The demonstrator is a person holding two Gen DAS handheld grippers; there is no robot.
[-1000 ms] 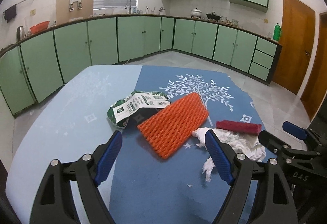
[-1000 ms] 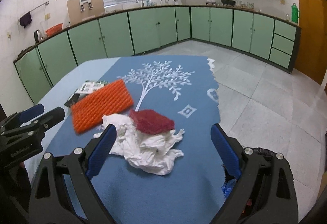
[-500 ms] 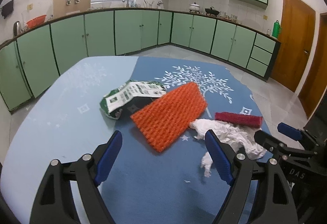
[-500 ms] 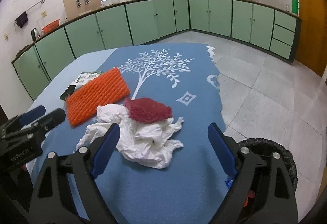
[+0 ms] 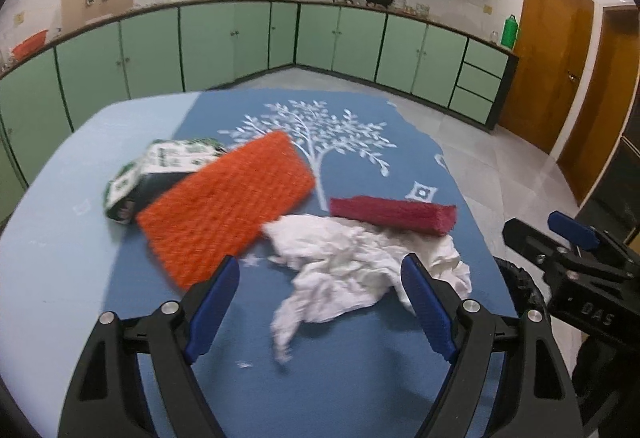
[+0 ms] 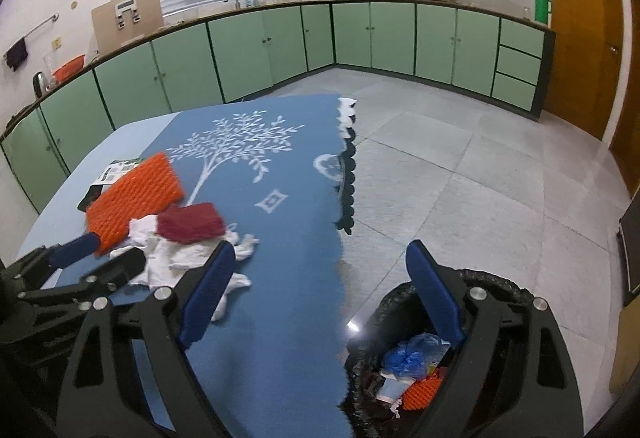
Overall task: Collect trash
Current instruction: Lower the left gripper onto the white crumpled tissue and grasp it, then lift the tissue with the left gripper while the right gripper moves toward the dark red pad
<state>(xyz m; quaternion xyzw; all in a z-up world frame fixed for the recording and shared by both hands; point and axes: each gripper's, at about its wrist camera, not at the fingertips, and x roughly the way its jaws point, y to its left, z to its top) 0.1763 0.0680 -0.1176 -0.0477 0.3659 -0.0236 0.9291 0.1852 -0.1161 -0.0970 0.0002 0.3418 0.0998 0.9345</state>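
Both views have slid rightward; my left hand-held gripper (image 5: 320, 302) gapes empty over the white tissue (image 5: 360, 270) on the tabletop (image 5: 52, 258), my right hand-held gripper (image 6: 320, 290), just narrowing, empty above the bin (image 6: 500, 290).

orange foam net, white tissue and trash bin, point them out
orange foam net (image 5: 224, 202), left wrist view, middle of its mesh
white tissue (image 5: 344, 262), left wrist view, crumpled centre
trash bin (image 6: 500, 284), right wrist view, far rim
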